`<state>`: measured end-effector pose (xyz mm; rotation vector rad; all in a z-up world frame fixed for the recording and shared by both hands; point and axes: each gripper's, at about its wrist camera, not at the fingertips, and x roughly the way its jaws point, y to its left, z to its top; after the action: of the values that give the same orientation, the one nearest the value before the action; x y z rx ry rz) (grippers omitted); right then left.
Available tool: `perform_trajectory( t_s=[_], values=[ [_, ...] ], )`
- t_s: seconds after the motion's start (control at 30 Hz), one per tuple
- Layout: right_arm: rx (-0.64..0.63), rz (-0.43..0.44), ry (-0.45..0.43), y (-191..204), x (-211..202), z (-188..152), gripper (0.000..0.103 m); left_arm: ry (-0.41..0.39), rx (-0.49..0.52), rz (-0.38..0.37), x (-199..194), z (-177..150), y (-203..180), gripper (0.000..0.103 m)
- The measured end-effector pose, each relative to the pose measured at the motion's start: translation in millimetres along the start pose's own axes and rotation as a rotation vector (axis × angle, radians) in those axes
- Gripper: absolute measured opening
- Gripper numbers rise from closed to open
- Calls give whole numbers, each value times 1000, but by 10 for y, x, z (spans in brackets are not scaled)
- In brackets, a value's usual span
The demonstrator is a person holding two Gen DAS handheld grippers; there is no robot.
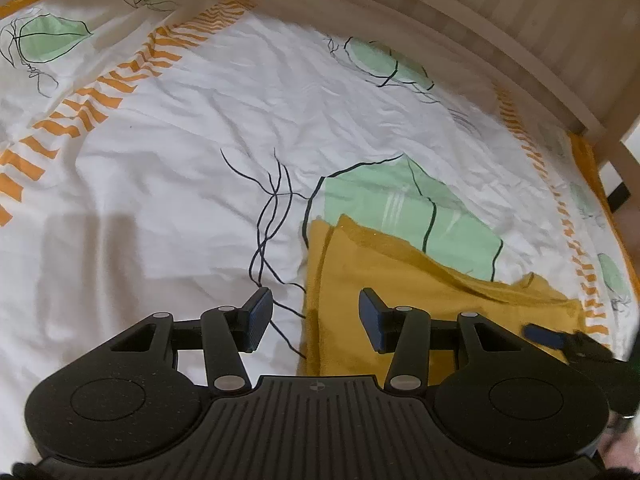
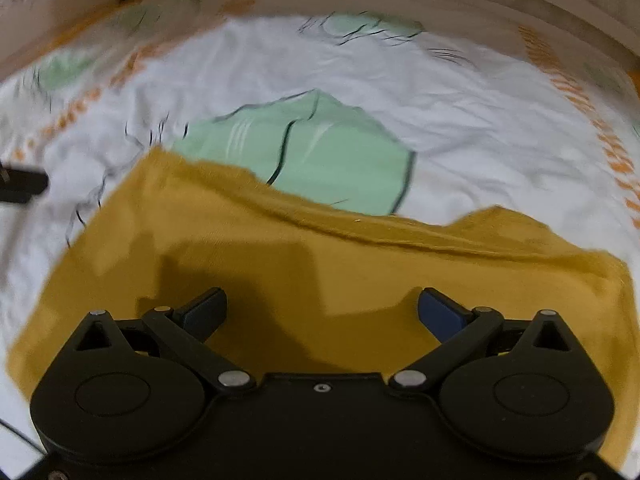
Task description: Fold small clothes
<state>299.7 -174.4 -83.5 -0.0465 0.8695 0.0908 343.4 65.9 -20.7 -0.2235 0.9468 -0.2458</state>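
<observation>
A mustard-yellow garment (image 1: 400, 280) lies folded flat on a white bed sheet (image 1: 180, 152) printed with green leaves and orange stripes. My left gripper (image 1: 316, 316) is open and empty, hovering over the garment's left edge. The right gripper's blue pad (image 1: 544, 334) shows at the right in that view. In the right wrist view the garment (image 2: 320, 264) fills the foreground. My right gripper (image 2: 322, 312) is wide open and empty just above its middle. The left gripper's tip (image 2: 20, 186) shows at the far left.
A wooden slatted bed frame (image 1: 480, 40) curves along the far side of the sheet. An orange border (image 1: 584, 156) runs along the sheet's right edge. The right wrist view is motion-blurred.
</observation>
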Motion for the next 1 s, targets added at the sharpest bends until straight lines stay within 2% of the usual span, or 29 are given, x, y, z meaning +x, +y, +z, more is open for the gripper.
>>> perform_trajectory(
  t_s=[0.1, 0.27, 0.4, 0.5, 0.63, 0.87, 1.0],
  values=[
    [14, -25, 0, 27, 226, 170, 103, 2, -6, -8, 1, 8, -2, 46],
    [86, -65, 18, -171, 515, 469, 103, -3, -19, -11, -10, 26, 19, 46],
    [204, -77, -11, -415, 403, 485, 102, -6, -24, -12, -30, 24, 20, 46],
    [254, -17, -39, -567, 111, 318, 102, -7, -21, -10, -30, 19, 2, 46],
    [242, 21, -53, -726, -306, 16, 102, 3, 8, -16, -18, -41, -104, 46],
    [338, 24, -78, -1202, -854, -598, 102, 50, 72, -59, 53, -246, -386, 46],
    [375, 0, -62, -1415, -977, -847, 103, 64, 116, -65, 92, -375, -568, 46]
  ],
)
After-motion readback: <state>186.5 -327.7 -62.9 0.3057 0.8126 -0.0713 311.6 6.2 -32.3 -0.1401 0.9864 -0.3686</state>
